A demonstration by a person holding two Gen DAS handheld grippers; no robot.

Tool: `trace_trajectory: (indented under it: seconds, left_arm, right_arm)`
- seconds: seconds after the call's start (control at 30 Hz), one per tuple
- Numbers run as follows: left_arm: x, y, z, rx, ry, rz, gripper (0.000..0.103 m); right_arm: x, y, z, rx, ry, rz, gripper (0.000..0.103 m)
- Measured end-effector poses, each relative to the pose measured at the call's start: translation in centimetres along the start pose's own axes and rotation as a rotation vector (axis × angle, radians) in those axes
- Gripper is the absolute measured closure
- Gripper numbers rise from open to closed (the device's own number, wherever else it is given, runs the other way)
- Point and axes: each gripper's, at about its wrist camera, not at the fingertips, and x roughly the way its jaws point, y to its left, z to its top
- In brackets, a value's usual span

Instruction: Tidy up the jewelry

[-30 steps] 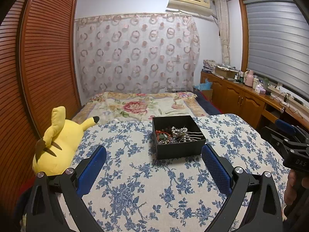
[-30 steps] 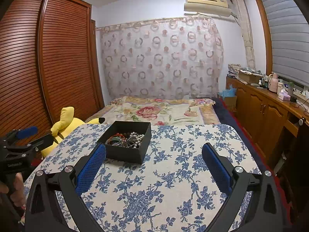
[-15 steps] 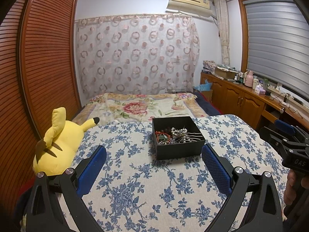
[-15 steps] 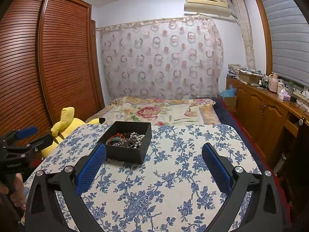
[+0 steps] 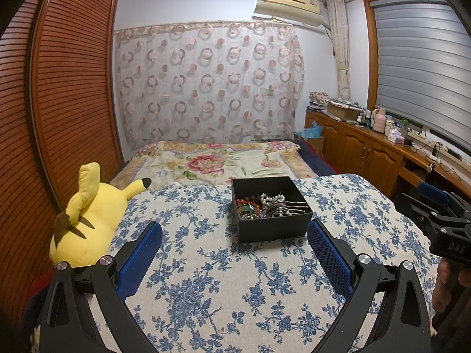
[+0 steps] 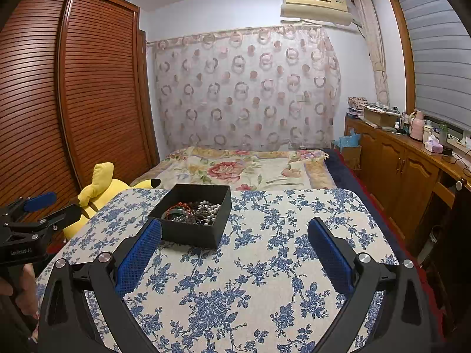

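A black open box (image 5: 272, 229) stands on the blue-flowered tablecloth (image 5: 206, 279); it also shows in the right wrist view (image 6: 191, 232). Inside lies a tangle of jewelry (image 5: 265, 206): red beads, pearl strands and metal hairpins, also seen in the right wrist view (image 6: 194, 210). My left gripper (image 5: 234, 253) is open and empty, just short of the box. My right gripper (image 6: 234, 253) is open and empty, with its left finger (image 6: 141, 253) close to the box's near corner. Each gripper shows at the edge of the other's view.
A yellow plush toy (image 5: 88, 217) lies at the table's left edge. A bed with a floral cover (image 5: 212, 161) is behind the table. A wooden cabinet (image 5: 368, 153) with clutter runs along the right wall. A slatted wardrobe (image 5: 59, 103) stands on the left.
Both grippers have stayed almost still and open. The box and jewelry have not moved.
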Motion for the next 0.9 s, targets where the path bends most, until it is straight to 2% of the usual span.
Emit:
trace_trajectory:
  seconds: [0.9]
  left_arm:
    - [-0.14,-0.07,0.00,-0.001,-0.001,-0.001,0.008]
  right_arm:
    - [-0.02,-0.06,-0.06,0.002,-0.001,-0.001,0.003]
